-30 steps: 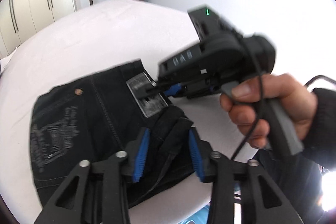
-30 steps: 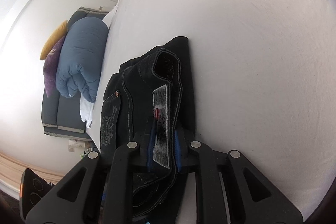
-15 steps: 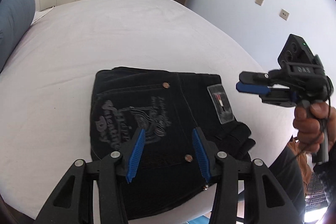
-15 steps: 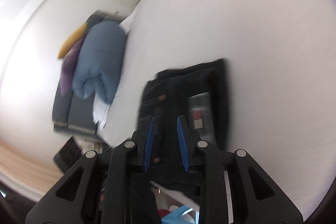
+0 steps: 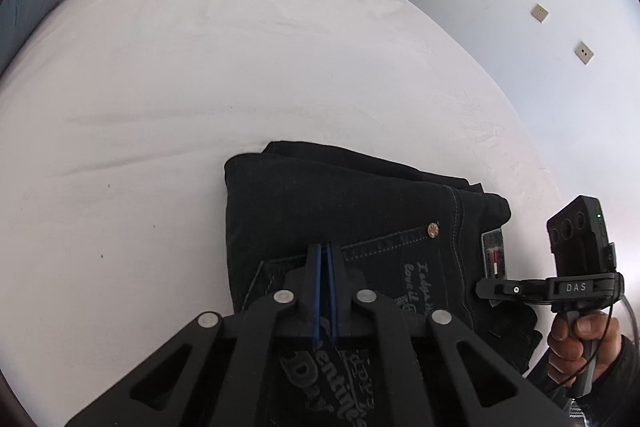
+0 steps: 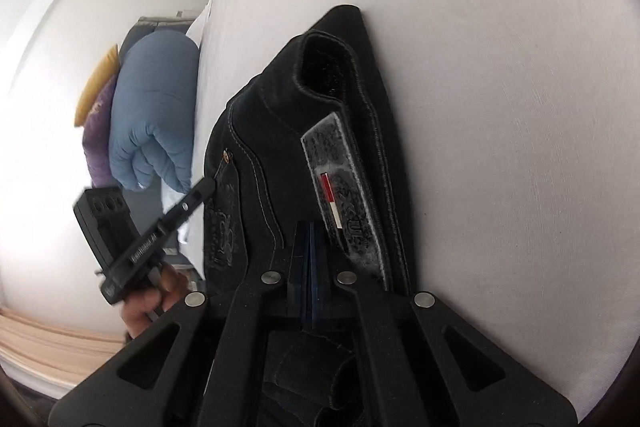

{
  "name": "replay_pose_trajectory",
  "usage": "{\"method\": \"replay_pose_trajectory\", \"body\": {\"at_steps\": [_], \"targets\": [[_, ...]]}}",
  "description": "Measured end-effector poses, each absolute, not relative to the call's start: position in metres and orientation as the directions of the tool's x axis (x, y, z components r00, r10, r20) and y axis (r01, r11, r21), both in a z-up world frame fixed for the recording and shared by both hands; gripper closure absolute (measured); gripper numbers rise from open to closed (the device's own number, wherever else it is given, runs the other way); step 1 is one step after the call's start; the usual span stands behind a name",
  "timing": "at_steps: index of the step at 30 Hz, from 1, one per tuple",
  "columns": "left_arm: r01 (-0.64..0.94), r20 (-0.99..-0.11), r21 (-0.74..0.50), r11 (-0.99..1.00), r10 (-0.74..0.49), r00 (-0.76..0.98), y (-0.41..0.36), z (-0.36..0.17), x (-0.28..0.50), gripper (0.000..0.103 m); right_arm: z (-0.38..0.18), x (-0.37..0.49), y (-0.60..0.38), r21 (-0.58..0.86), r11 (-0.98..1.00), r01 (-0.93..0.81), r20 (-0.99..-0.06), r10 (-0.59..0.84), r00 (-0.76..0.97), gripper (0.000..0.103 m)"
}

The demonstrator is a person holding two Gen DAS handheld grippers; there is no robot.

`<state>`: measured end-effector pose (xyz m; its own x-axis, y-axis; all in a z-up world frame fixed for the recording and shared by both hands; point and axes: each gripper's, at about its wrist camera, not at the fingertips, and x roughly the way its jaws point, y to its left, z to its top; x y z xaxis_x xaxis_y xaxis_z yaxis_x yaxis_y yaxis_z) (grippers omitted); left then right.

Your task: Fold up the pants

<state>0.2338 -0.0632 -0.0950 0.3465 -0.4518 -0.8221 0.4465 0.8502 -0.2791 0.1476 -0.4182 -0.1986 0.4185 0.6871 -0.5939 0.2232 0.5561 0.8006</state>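
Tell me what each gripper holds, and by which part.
Nothing: the left gripper and right gripper have just closed empty, jaws together, over the folded pants.

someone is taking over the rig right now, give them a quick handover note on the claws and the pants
Left claw: shut, nothing between its pads, over the back pocket; it has just closed.
Right claw: shut, empty, by the waistband patch; also just closed.
Pants: black jeans folded into a compact stack near the edge of the white bed.
Done: the fold looks finished, both claws off the cloth.
Left: perhaps tidy the loose bunch at the waistband end.
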Motion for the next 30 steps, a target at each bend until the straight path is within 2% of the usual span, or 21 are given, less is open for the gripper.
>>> {"method": "replay_pose_trajectory", "body": {"at_steps": [4, 10, 16, 27, 30], "targets": [[0.468, -0.848, -0.212, 0.858, -0.399, 0.348, -0.069, -0.111, 0.218, 0.099, -0.200, 0.149, -0.413, 0.797, 0.560, 0.225, -0.598, 0.683, 0.419, 0.103], [0.456, -0.825, -0.250, 0.854, -0.435, 0.360, -0.049, -0.113, 0.172, 0.101, -0.196, 0.135, -0.404, 0.789, 0.577, 0.212, -0.604, 0.666, 0.437, 0.103], [0.486, -0.818, -0.190, 0.853, -0.411, 0.403, -0.049, -0.113, 0.125, 0.102, -0.189, 0.127, -0.408, 0.777, 0.592, 0.216, -0.617, 0.647, 0.448, 0.103], [0.464, -0.808, -0.280, 0.840, -0.468, 0.359, -0.040, -0.124, 0.100, 0.103, -0.185, 0.100, -0.409, 0.786, 0.581, 0.213, -0.605, 0.650, 0.459, 0.103], [0.421, -0.788, -0.373, 0.826, -0.522, 0.326, -0.029, -0.133, 0.106, 0.103, -0.183, 0.093, -0.408, 0.792, 0.572, 0.215, -0.598, 0.654, 0.464, 0.103]]}}
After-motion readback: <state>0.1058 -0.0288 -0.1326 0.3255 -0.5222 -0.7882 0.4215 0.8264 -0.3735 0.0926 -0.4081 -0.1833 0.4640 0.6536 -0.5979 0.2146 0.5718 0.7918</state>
